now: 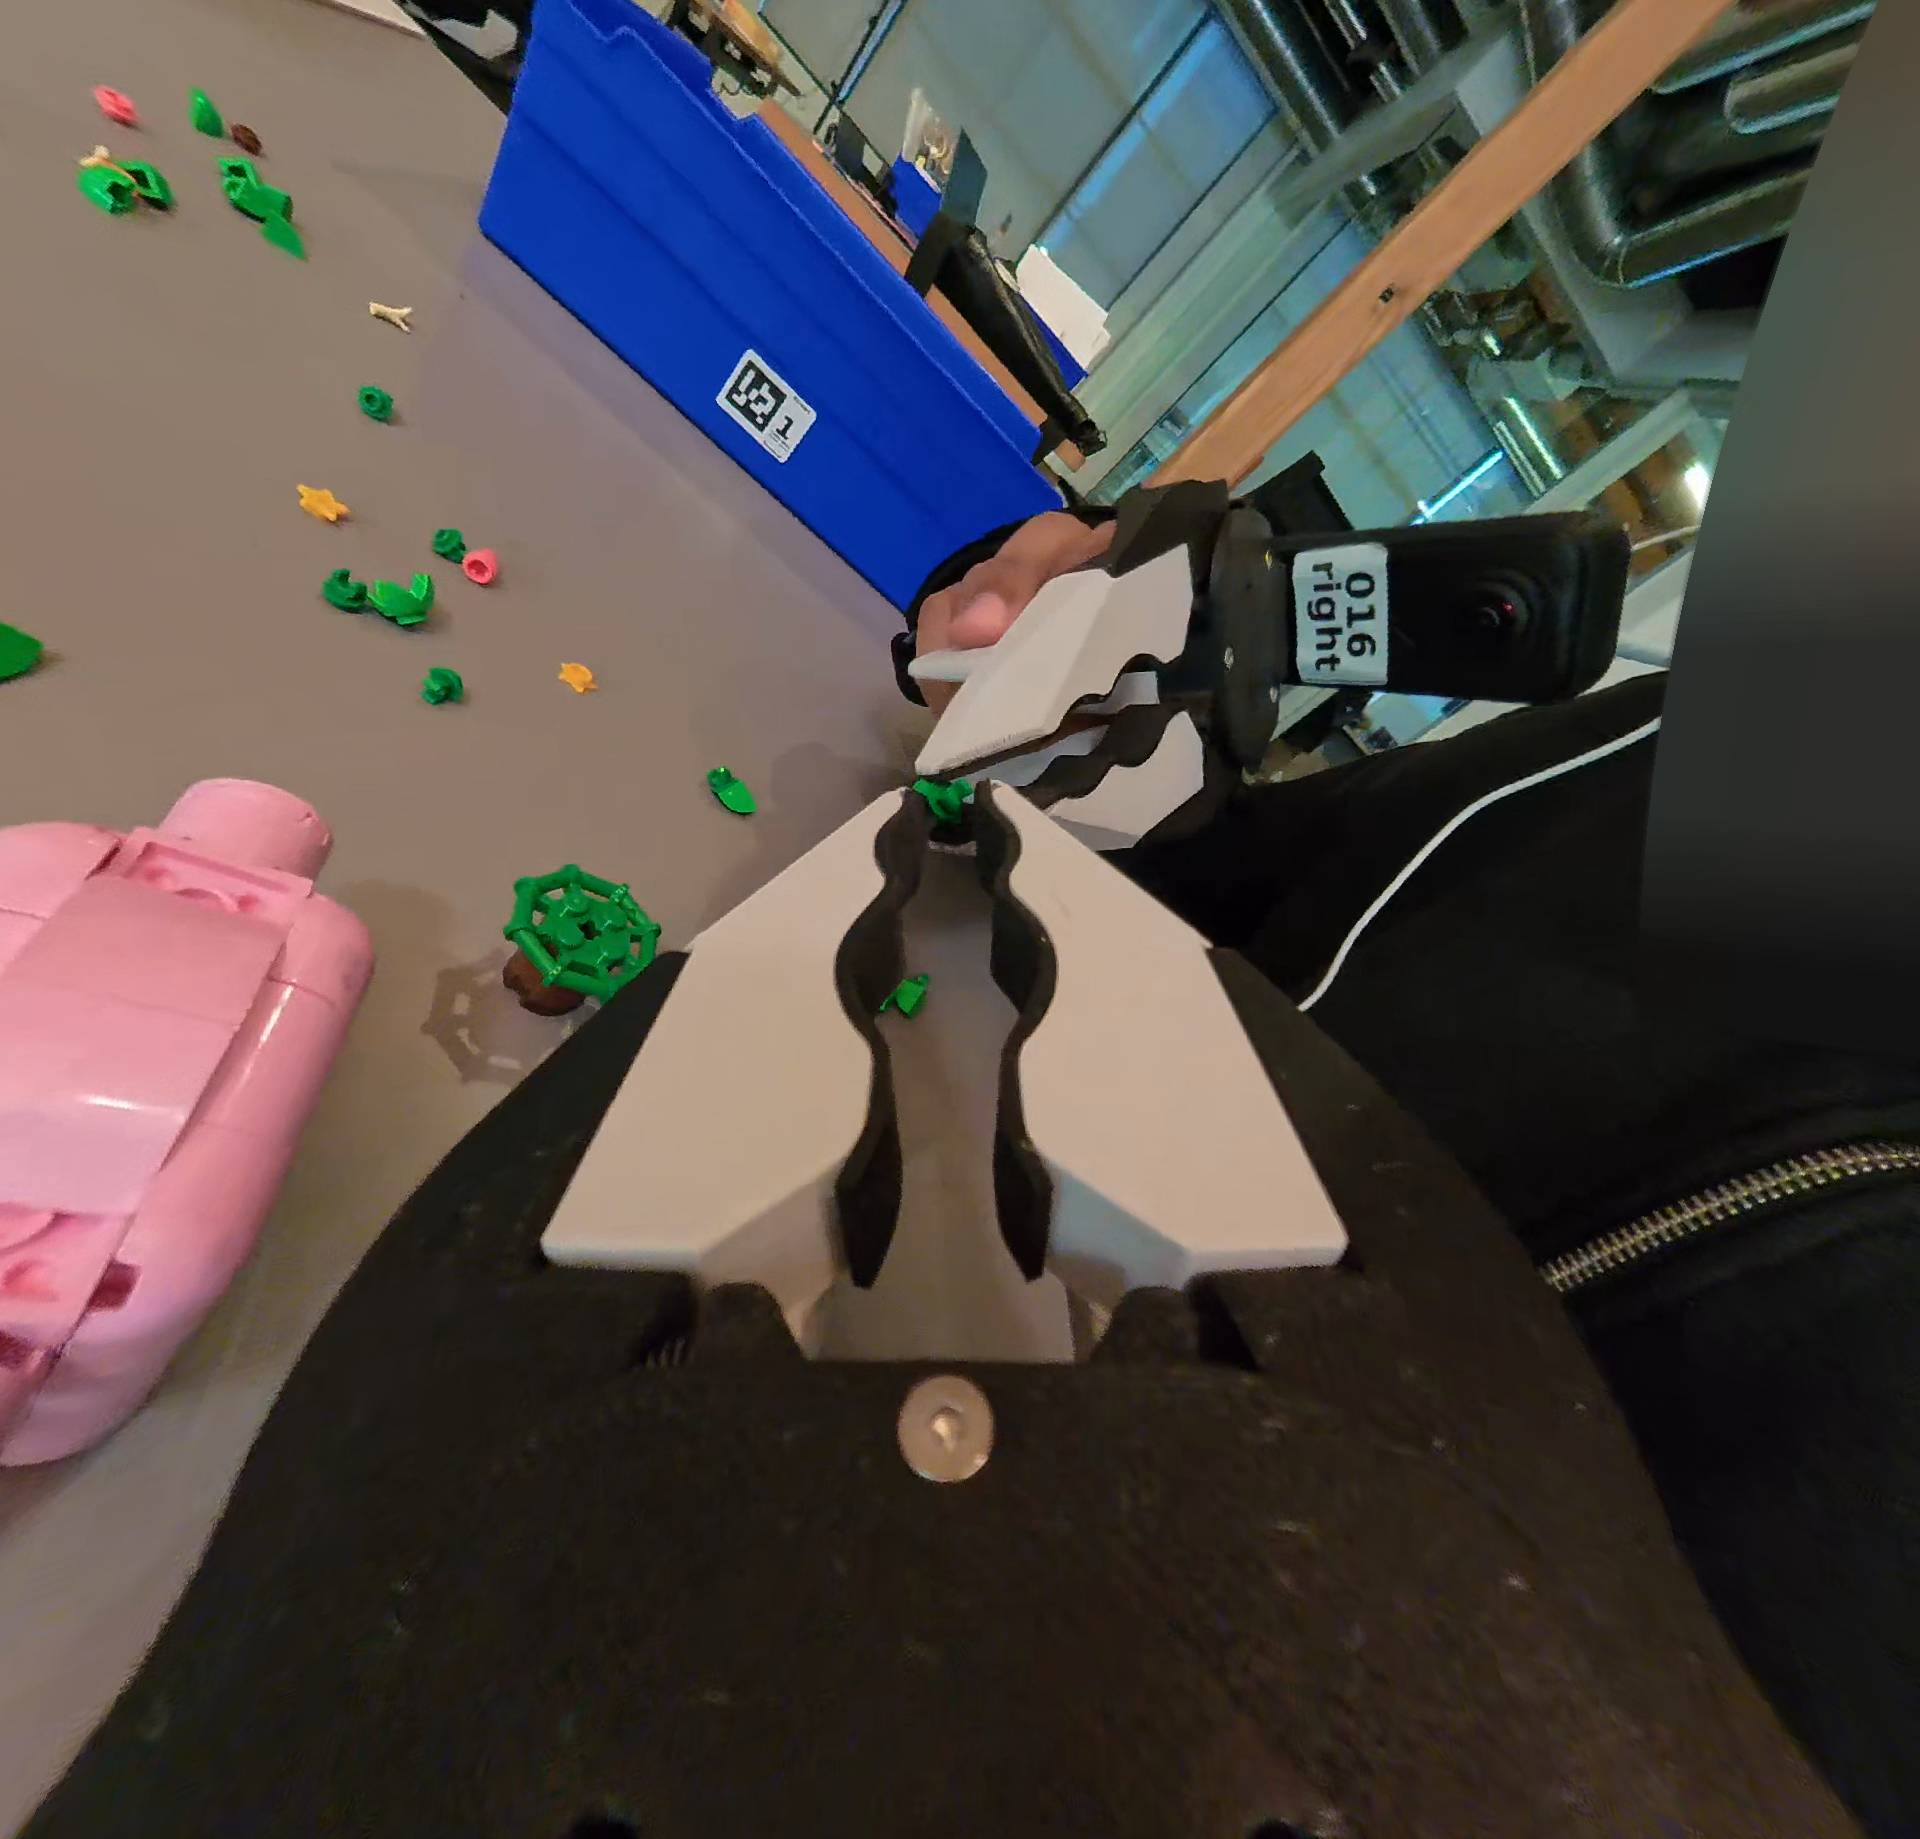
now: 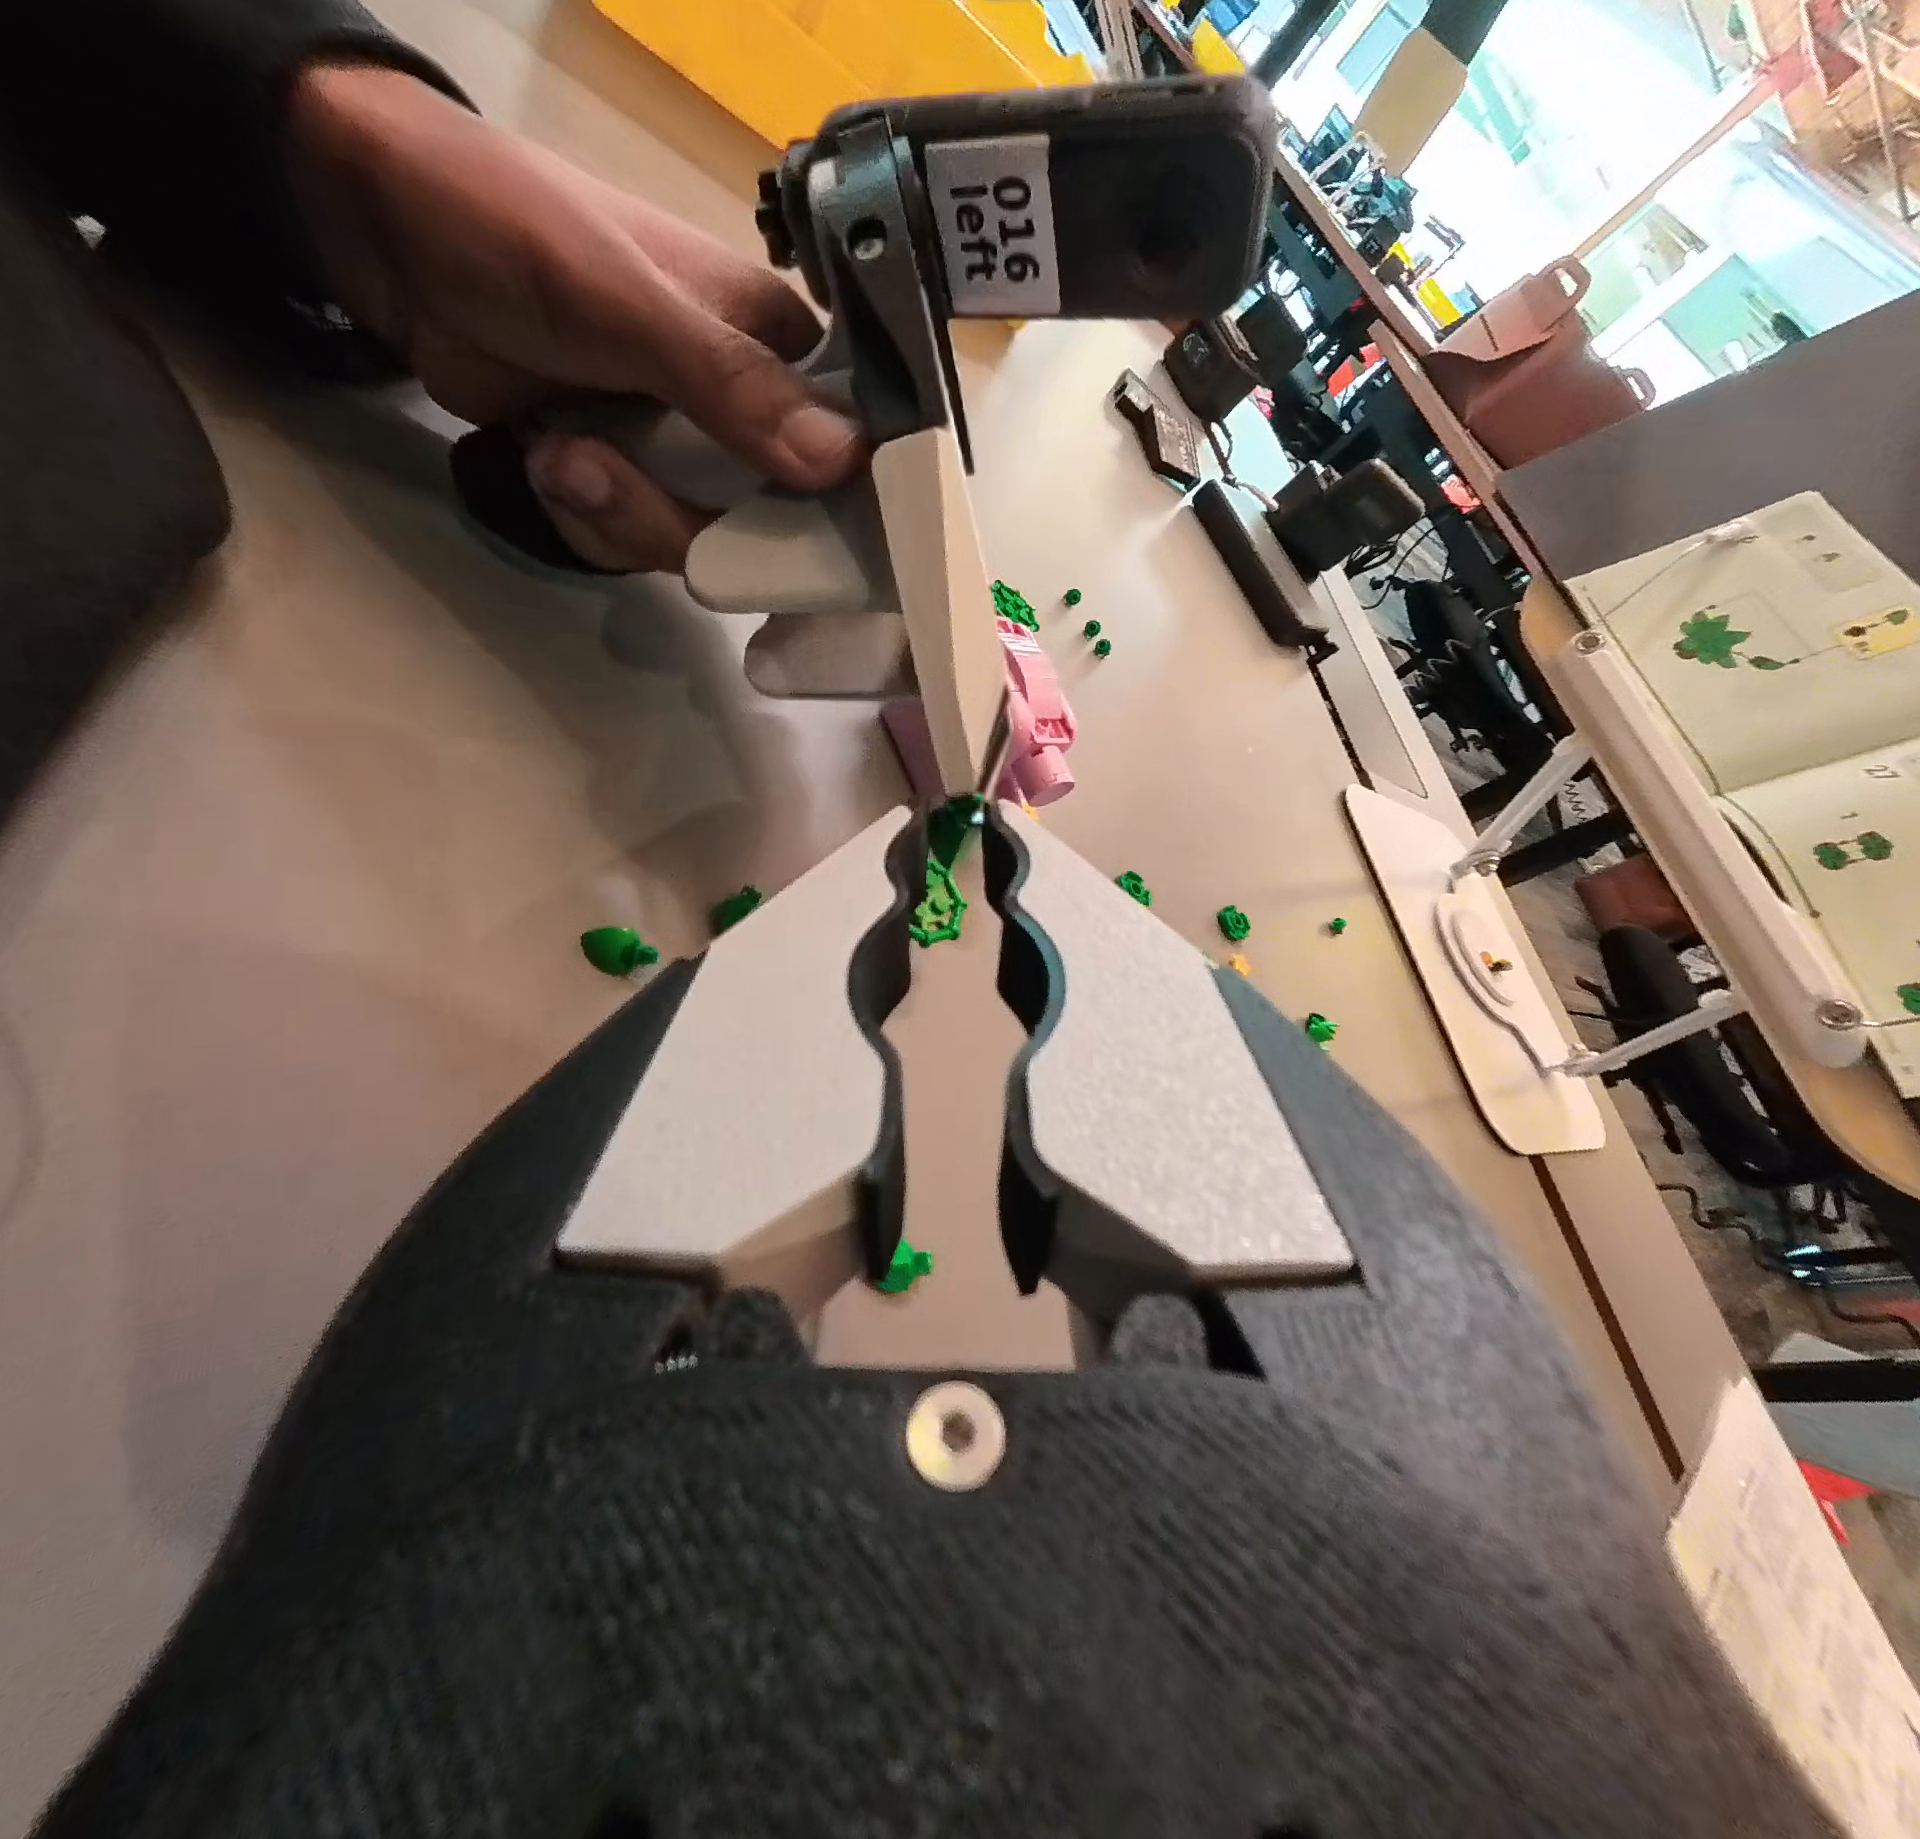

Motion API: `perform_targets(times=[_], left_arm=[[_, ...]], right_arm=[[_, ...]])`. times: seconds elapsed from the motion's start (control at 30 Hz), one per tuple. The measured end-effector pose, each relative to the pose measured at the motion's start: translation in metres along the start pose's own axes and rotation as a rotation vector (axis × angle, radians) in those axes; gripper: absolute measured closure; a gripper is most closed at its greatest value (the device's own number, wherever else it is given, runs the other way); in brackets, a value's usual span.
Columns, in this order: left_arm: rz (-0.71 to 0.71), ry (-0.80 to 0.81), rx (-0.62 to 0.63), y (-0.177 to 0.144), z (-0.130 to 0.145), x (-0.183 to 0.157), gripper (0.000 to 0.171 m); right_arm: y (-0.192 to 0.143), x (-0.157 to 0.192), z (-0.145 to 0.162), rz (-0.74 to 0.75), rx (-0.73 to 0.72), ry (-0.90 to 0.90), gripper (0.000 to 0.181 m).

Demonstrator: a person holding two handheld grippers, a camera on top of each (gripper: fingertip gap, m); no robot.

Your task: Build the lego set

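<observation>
Matte grey tabletop (image 1: 644,584), glossy green piece (image 1: 941,798)

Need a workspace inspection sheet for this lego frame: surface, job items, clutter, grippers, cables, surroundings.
Surface: grey table, in use.
Job's things: small green piece pinched at both grippers' tips; pink build lying at one side; green wheel-shaped assembly on a brown base; open instruction booklet on a stand.
Clutter: loose green, pink and orange pieces scattered over the table.
Grippers: left gripper and right gripper meet tip to tip, each shut on the green piece.
Cables: nothing seen on the table.
Surroundings: blue bin at the table's far side; yellow bins; office chairs beyond.
</observation>
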State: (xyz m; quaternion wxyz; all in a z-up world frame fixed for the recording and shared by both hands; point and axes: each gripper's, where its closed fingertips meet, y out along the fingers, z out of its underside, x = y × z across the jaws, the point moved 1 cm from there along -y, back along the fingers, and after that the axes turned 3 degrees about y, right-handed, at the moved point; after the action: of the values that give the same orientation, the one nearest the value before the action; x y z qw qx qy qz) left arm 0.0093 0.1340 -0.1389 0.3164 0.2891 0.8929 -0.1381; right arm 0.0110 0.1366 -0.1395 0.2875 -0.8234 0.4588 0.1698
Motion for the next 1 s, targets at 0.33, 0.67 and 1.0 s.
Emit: perform_targets(times=[0.33,0.67,1.0], left_arm=[[0.078,-0.08,-0.003,0.003,0.001,-0.005,0.168],[0.256,-0.206,-0.118,-0.006,-0.014,-0.017,0.168],[0.355,-0.307,-0.146,-0.005,-0.016,-0.023,0.168]], right_arm=[[-0.001,0.001,-0.006,-0.006,-0.036,0.008,0.173],[-0.011,-0.011,-0.018,-0.024,-0.156,0.177,0.169],[-0.01,-0.008,-0.022,-0.048,-0.187,0.195,0.169]])
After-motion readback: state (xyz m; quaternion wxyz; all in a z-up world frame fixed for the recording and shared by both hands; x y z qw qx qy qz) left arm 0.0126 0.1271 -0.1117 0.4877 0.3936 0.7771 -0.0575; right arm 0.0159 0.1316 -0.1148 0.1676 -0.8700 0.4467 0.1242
